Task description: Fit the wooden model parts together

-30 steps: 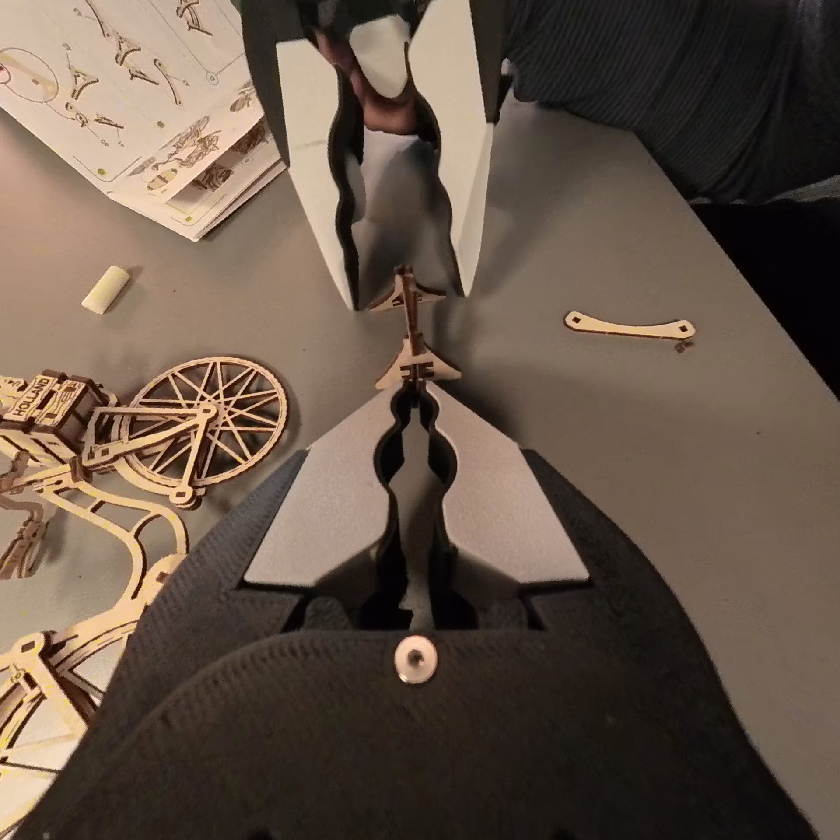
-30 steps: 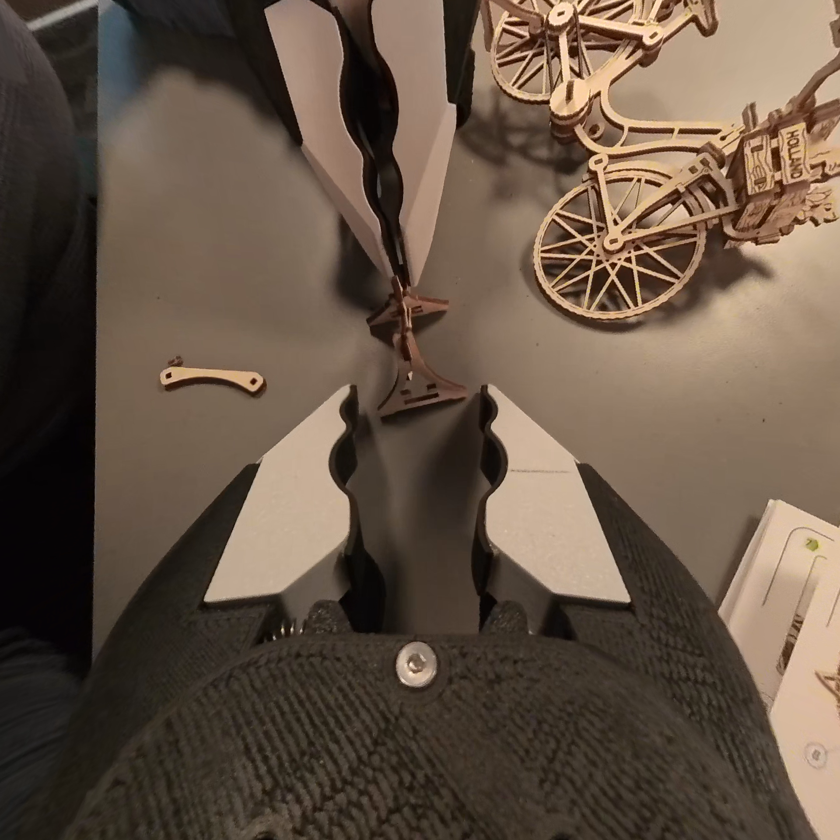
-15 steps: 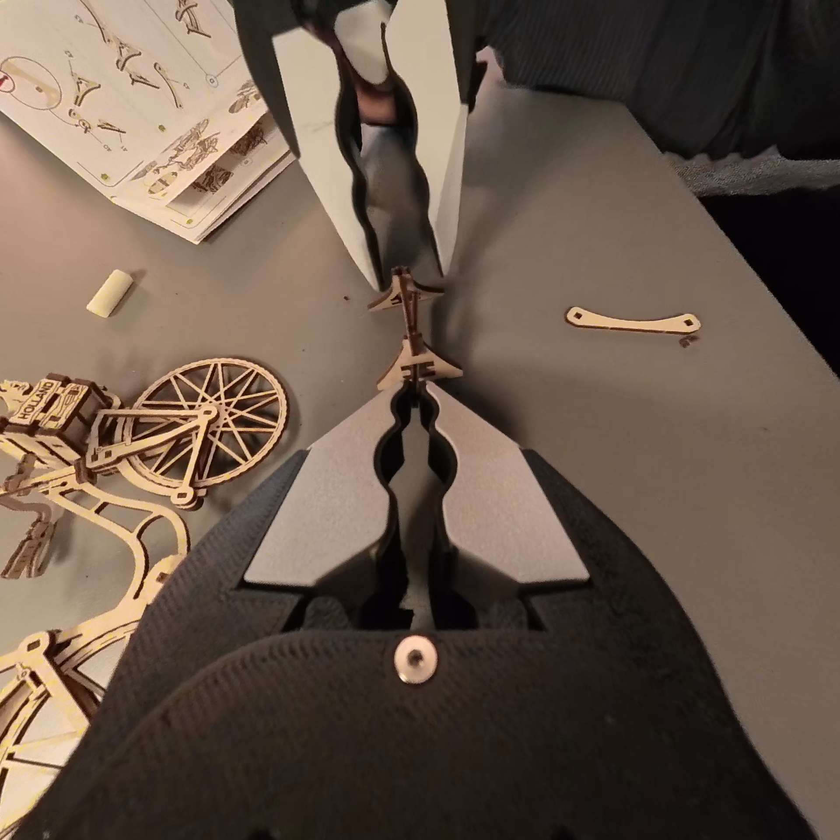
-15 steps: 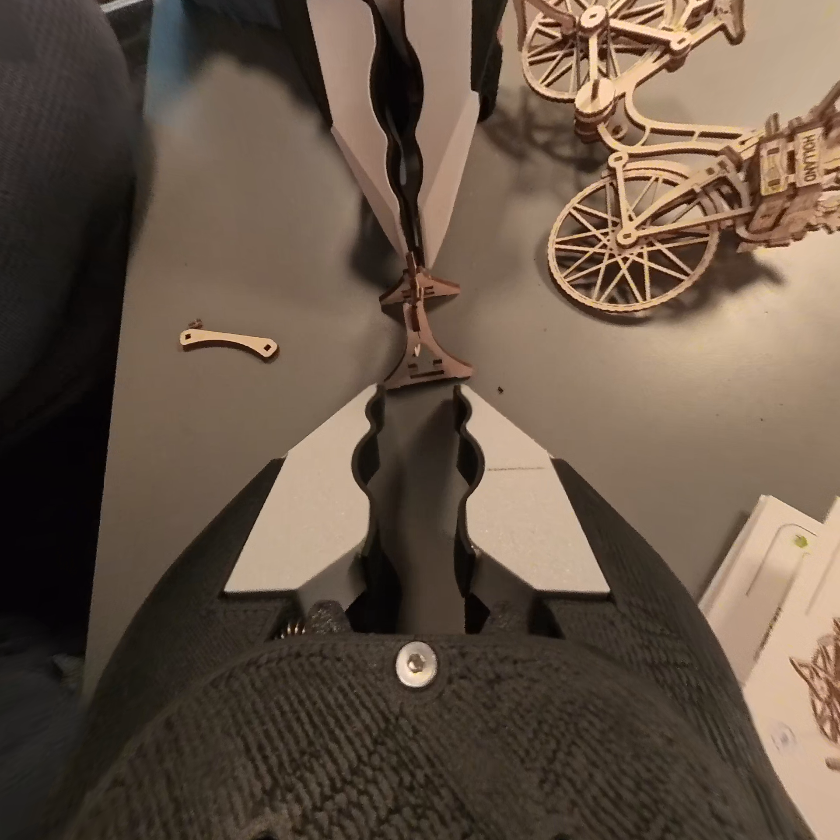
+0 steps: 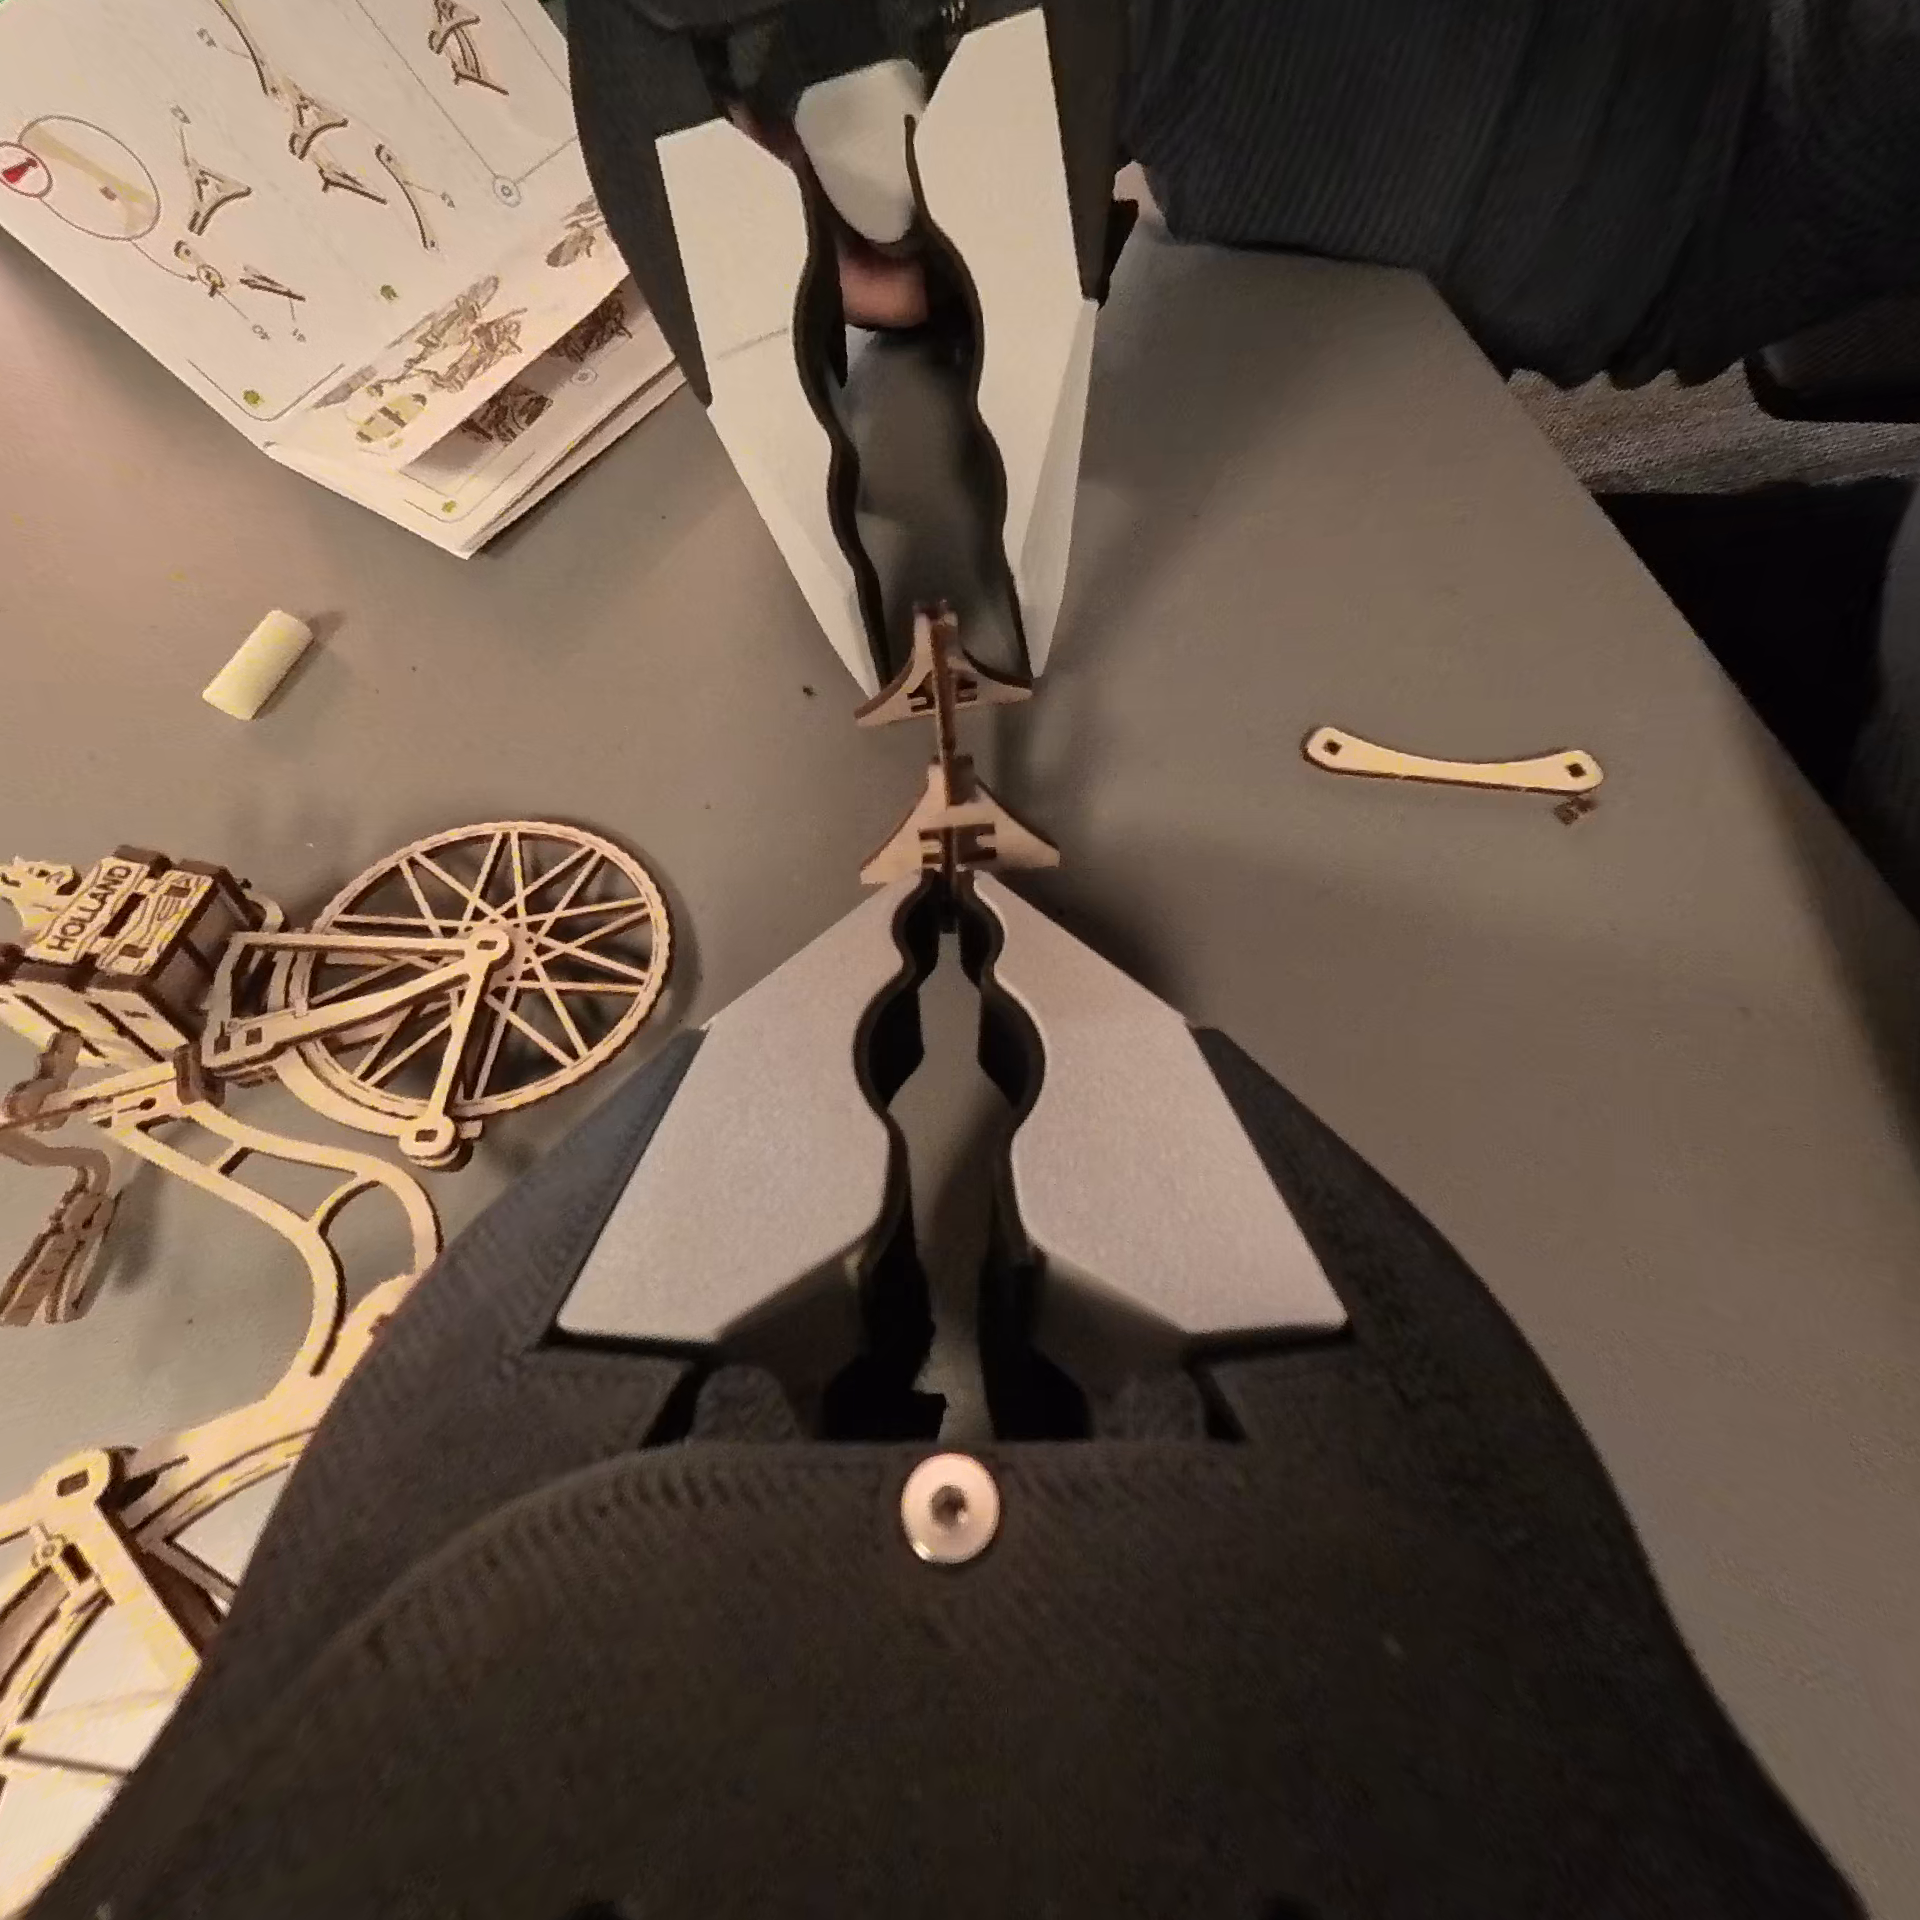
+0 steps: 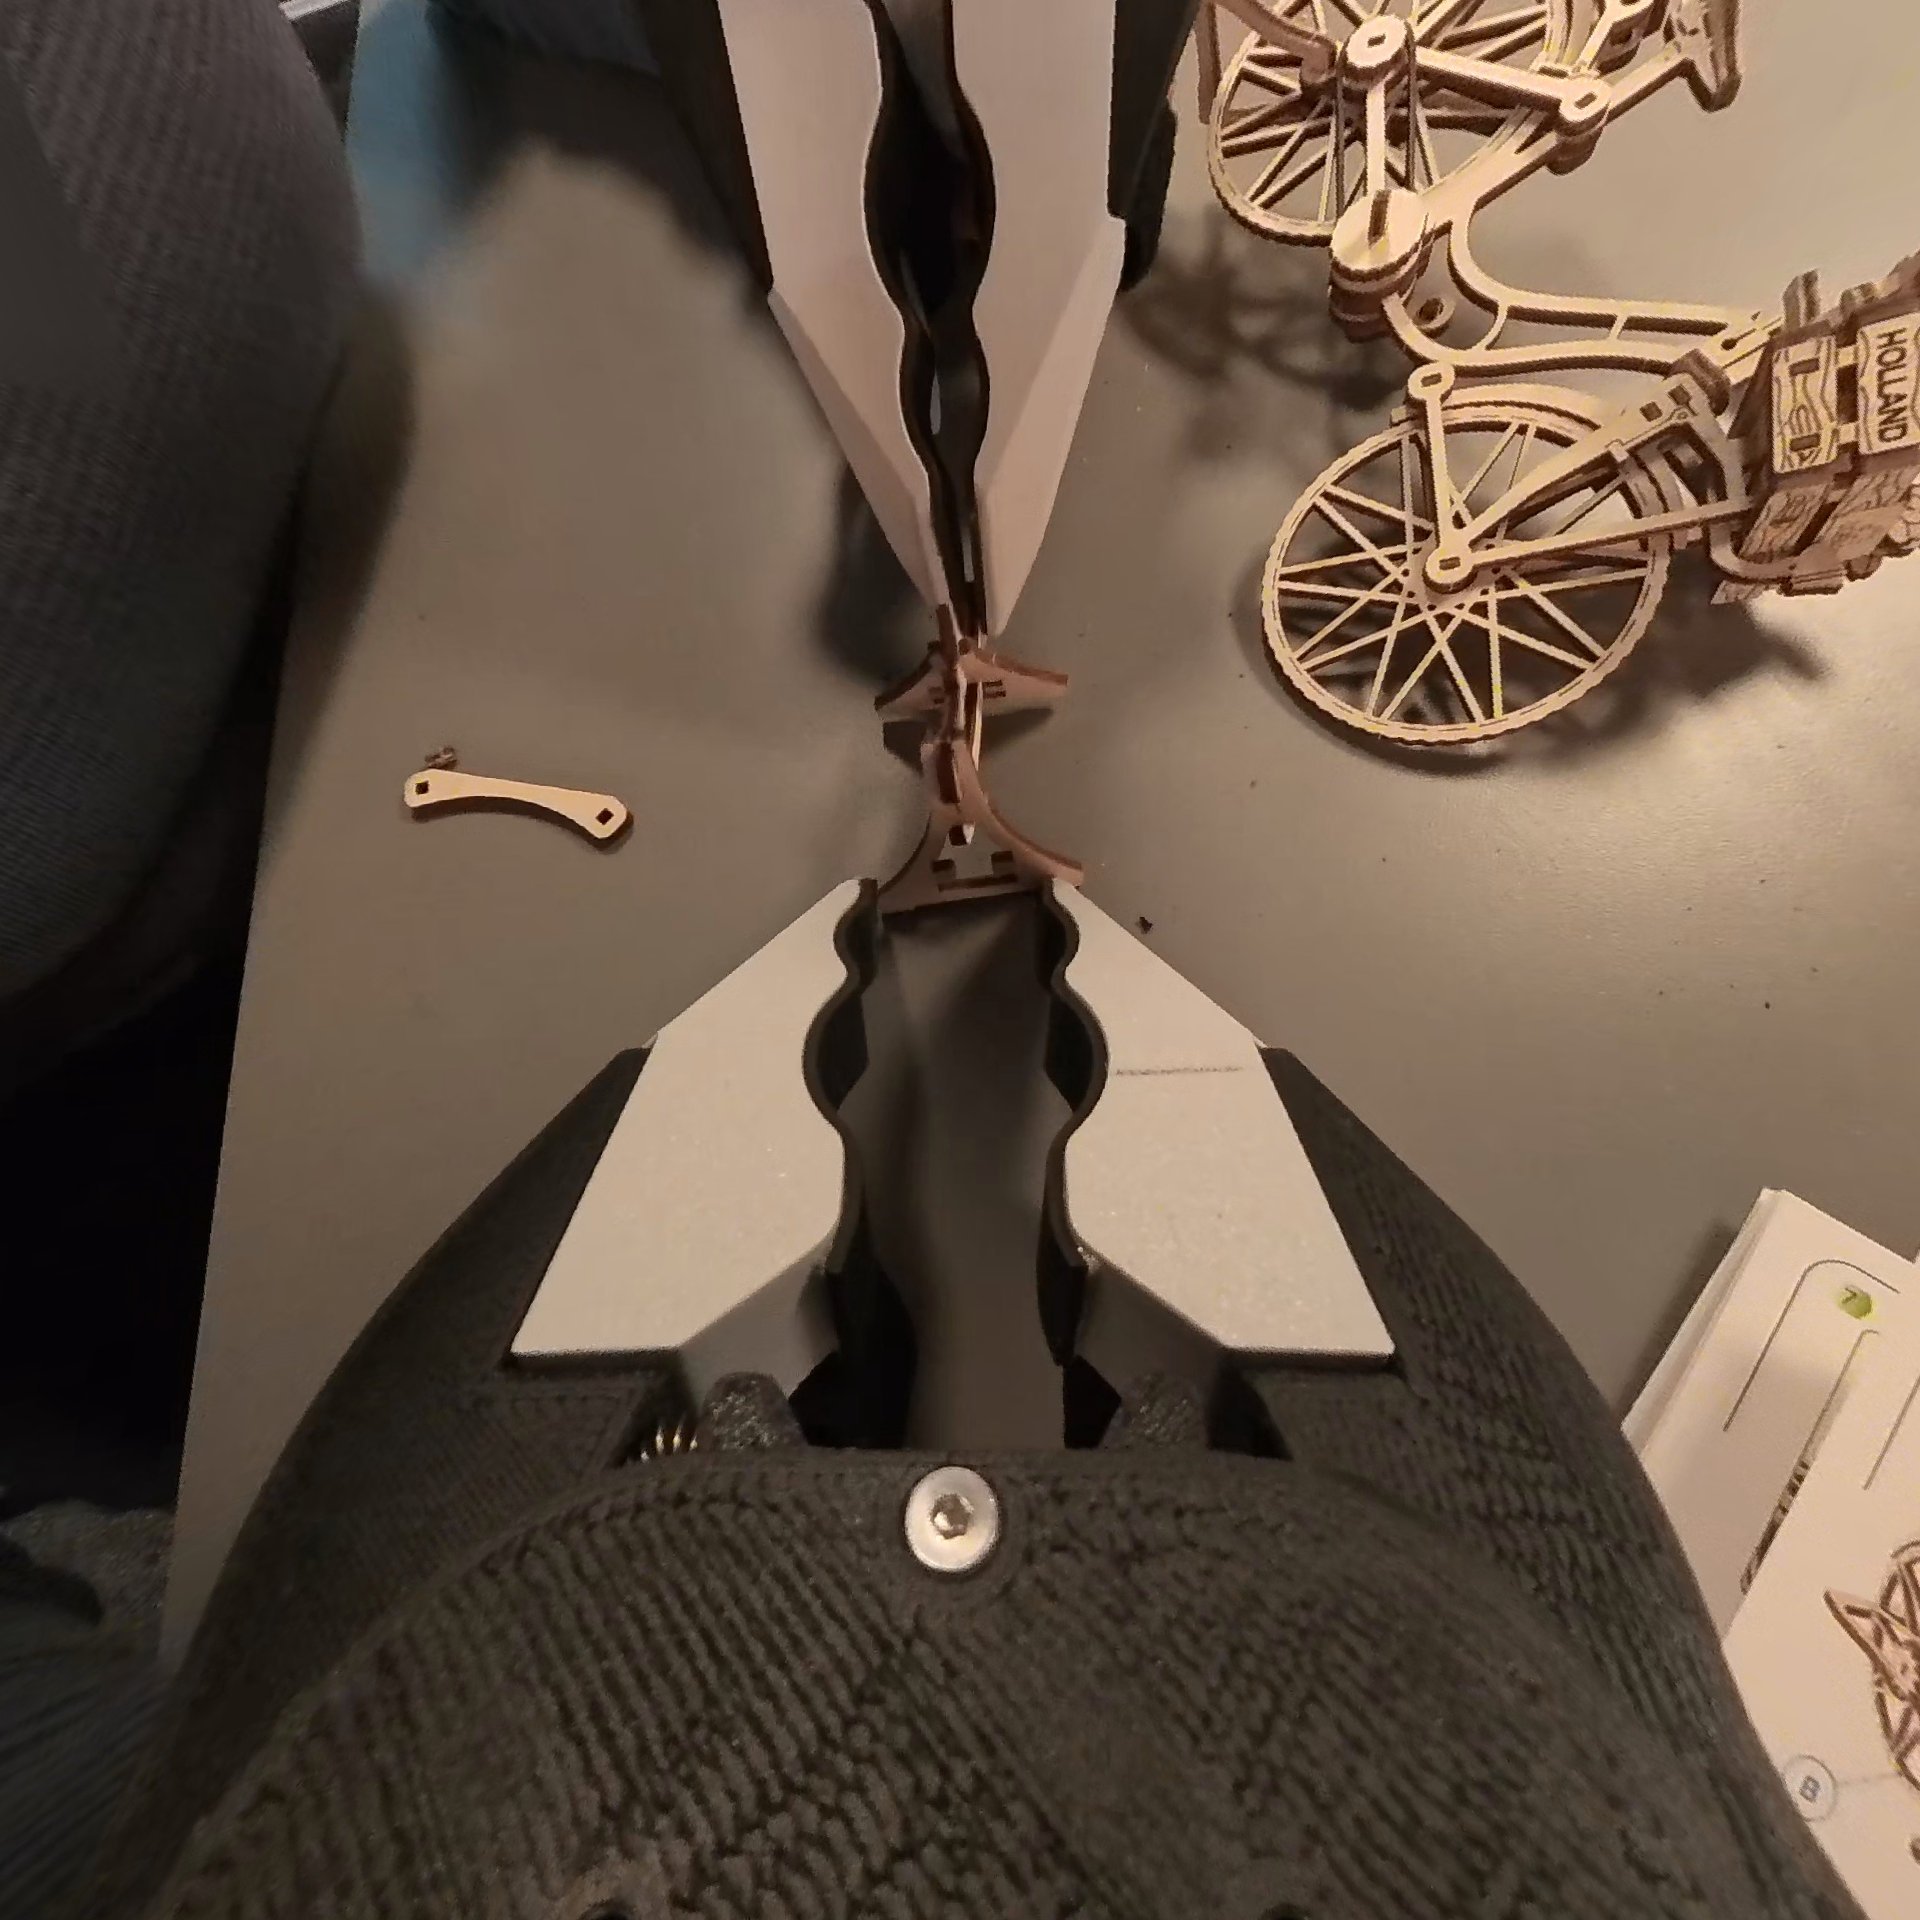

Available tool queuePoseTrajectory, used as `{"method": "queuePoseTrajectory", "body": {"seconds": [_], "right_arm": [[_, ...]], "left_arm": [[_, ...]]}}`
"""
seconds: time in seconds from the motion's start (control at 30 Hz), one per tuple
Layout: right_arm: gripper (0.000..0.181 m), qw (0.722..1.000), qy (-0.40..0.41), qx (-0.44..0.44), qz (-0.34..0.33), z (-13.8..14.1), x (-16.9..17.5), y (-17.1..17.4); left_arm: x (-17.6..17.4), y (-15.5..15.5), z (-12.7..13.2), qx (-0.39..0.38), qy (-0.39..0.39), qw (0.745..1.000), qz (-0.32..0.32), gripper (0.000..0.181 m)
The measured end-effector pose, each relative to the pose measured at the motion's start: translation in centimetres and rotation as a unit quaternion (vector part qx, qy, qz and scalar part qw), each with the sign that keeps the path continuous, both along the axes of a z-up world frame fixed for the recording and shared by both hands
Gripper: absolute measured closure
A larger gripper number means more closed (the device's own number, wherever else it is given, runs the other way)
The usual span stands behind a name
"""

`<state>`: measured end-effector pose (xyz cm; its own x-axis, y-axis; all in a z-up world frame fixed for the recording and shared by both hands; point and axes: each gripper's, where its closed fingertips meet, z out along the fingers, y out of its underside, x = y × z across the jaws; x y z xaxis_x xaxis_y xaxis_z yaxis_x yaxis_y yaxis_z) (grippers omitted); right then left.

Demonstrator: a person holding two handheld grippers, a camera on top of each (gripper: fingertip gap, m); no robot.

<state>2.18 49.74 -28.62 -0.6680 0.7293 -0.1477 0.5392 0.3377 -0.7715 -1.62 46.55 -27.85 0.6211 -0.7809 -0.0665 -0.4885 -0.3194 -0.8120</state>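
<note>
Over the matte grey tabletop (image 5: 1351,1039), the left gripper (image 5: 948,902) pinches the small pale wooden two-winged model part (image 5: 951,790), whose far wing sits between the right gripper (image 5: 948,665)'s parted fingers, with the wooden bicycle model (image 5: 312,1018) beside and white instruction sheets (image 5: 312,229) beyond.

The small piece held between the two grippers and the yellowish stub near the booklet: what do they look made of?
The small piece looks like thin laser-cut plywood: pale, matte faces with dark, burnt-looking edges and slotted joints. The yellowish stub is a smooth, pale cylinder with a dull surface, possibly wax or soft plastic; its look leaves that open.
</note>
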Motion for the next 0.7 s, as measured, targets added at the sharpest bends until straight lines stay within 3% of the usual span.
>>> {"method": "queuePoseTrajectory", "body": {"seconds": [0.5,0.7], "right_arm": [[0.153,1.000,-0.001,0.004,-0.009,-0.08,-0.08,0.13],[0.163,1.000,0.010,-0.011,-0.005,0.57,0.13,0.11]], "left_arm": [[0.58,0.45,-0.35,-0.008,0.008,1.000,-0.012,0.179],[0.65,0.41,-0.54,-0.011,0.015,1.000,-0.015,0.179]]}}
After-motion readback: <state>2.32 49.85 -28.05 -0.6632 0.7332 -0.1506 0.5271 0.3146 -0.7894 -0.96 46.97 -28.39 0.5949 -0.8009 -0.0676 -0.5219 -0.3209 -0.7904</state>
